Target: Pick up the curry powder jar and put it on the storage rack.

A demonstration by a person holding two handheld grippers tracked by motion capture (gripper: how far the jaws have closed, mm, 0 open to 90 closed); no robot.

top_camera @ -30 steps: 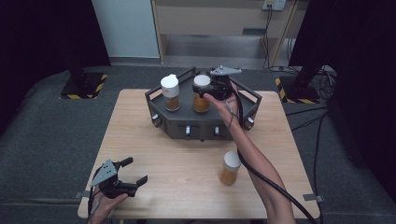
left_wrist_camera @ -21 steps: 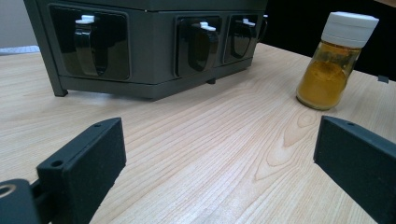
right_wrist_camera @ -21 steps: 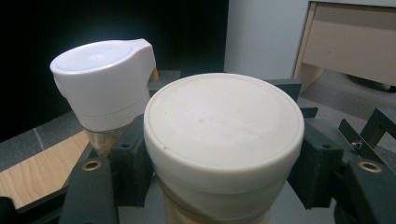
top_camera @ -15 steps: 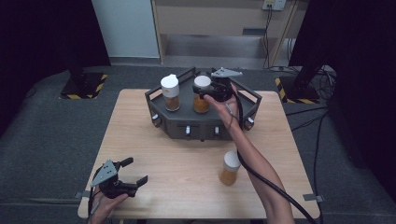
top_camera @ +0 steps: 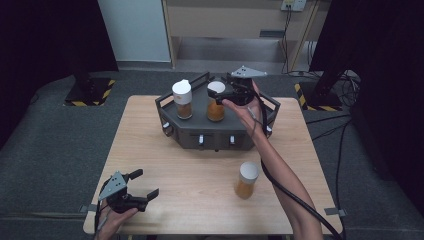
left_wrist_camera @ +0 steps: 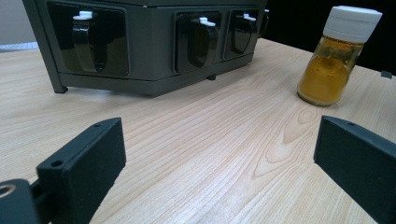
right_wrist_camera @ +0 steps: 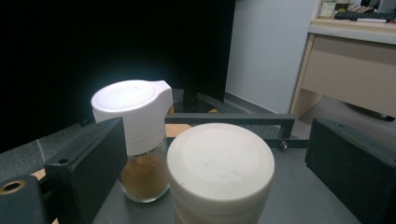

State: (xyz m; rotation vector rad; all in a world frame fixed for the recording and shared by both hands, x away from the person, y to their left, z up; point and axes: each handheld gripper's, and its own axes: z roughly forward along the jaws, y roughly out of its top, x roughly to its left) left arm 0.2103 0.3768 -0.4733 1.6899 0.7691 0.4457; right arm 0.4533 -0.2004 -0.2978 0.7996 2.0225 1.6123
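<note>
A dark grey rack (top_camera: 216, 134) stands at the table's far middle. On it stand a brown-spice jar with a white flip cap (top_camera: 182, 99) (right_wrist_camera: 133, 135) and an orange-spice jar with a round white lid (top_camera: 216, 102) (right_wrist_camera: 220, 163). My right gripper (top_camera: 220, 94) (right_wrist_camera: 219, 144) reaches over the rack; its jaws have just been opening and now stand on either side of the round lid without touching it. A third jar of yellow spice (top_camera: 246, 179) (left_wrist_camera: 334, 56) stands on the bare wood. My left gripper (top_camera: 145, 183) (left_wrist_camera: 215, 154) rests open near the front left corner, nothing between its jaws.
The wooden table (top_camera: 200, 200) has free room in front of the rack (left_wrist_camera: 149, 42), whose front face carries several black handles with white clips. A black cable trails from the right gripper along the forearm. Dark floor and a desk lie beyond.
The right gripper's jaws have spread away from the round-lidded jar, which stays standing on the rack. The left gripper has kept still.
</note>
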